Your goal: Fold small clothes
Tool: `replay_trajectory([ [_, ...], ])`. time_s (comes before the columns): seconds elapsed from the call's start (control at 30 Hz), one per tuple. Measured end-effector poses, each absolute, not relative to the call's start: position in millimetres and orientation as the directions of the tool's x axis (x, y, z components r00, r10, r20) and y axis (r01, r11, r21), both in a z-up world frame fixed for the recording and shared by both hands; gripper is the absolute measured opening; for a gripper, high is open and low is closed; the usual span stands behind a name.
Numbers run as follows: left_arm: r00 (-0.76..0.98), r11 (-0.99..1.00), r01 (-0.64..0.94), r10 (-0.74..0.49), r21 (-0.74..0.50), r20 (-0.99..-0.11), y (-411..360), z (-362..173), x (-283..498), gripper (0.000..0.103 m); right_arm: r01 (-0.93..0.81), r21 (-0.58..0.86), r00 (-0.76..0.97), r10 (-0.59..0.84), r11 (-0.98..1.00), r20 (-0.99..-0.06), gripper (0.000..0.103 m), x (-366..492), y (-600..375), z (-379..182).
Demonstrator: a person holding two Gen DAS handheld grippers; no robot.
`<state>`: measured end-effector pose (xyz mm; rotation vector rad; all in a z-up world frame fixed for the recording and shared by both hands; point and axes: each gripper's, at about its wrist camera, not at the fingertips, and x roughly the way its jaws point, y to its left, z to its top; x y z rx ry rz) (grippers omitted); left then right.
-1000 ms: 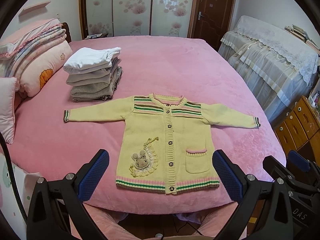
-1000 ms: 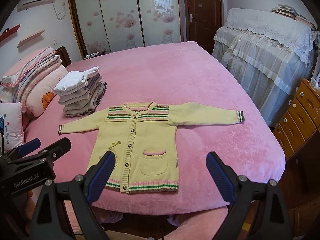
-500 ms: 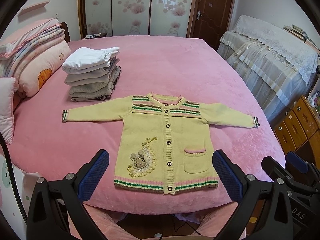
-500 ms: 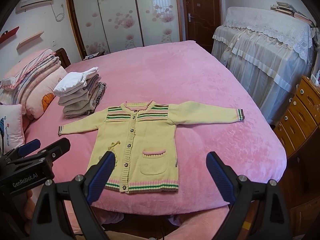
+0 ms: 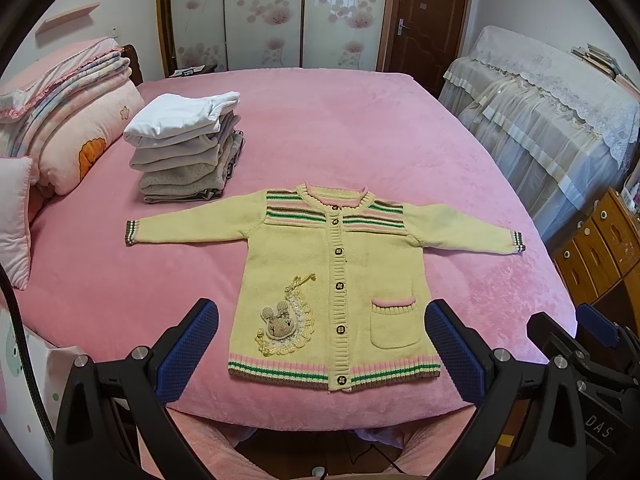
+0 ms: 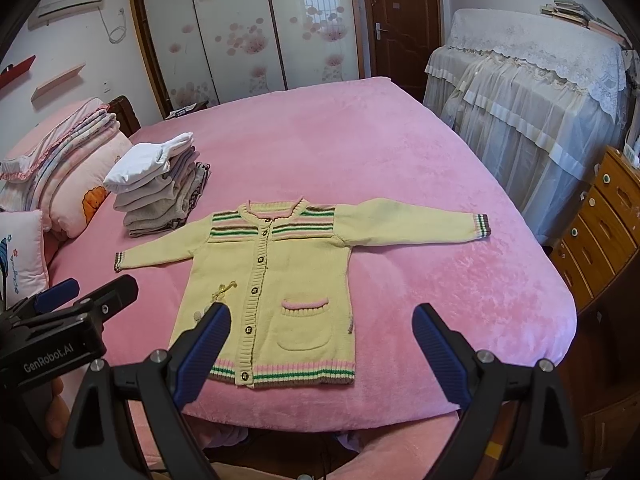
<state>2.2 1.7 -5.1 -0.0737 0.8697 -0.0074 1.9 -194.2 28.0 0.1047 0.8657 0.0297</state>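
Note:
A small yellow knit cardigan (image 5: pixel 336 276) (image 6: pixel 276 280) lies flat and buttoned on the pink bed (image 5: pixel 340 132) (image 6: pixel 360 140), both sleeves spread out to the sides. Its striped hem is near the bed's front edge. My left gripper (image 5: pixel 322 344) hovers above the hem, open, with nothing between its blue pads. My right gripper (image 6: pixel 322 344) is open too, held over the hem and pocket side. Neither gripper touches the cardigan.
A stack of folded clothes (image 5: pixel 184 148) (image 6: pixel 160 184) sits on the bed behind the left sleeve. Pillows and folded quilts (image 5: pixel 68 120) lie at the far left. A lace-covered piece of furniture (image 5: pixel 552 112) and a wooden drawer chest (image 5: pixel 600 244) stand right of the bed.
Both grippers have shifted only slightly; the cardigan sits a little lower in the views. Nothing was taken hold of or let go.

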Motion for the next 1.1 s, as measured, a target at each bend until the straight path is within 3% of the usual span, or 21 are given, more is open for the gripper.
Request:
replay_trajectory([
  [0.37,0.677,0.997,-0.077,0.032,-0.028,-0.735,3,6,26,0.102,0.019,0.104,0.677,0.064,0.994,-0.733,0.093,19,-216,32],
  [0.67,0.678,0.998,-0.052,0.008,-0.038,-0.735,-10,20,56,0.102,-0.01,0.082,0.747,0.062,0.997,-0.662,0.093,40,-231,61],
  [1.1,0.737,1.0,-0.019,0.024,0.014,-0.676,-52,18,129,0.102,0.134,0.021,0.786,-0.093,0.991,-0.611,0.093,86,-294,63],
])
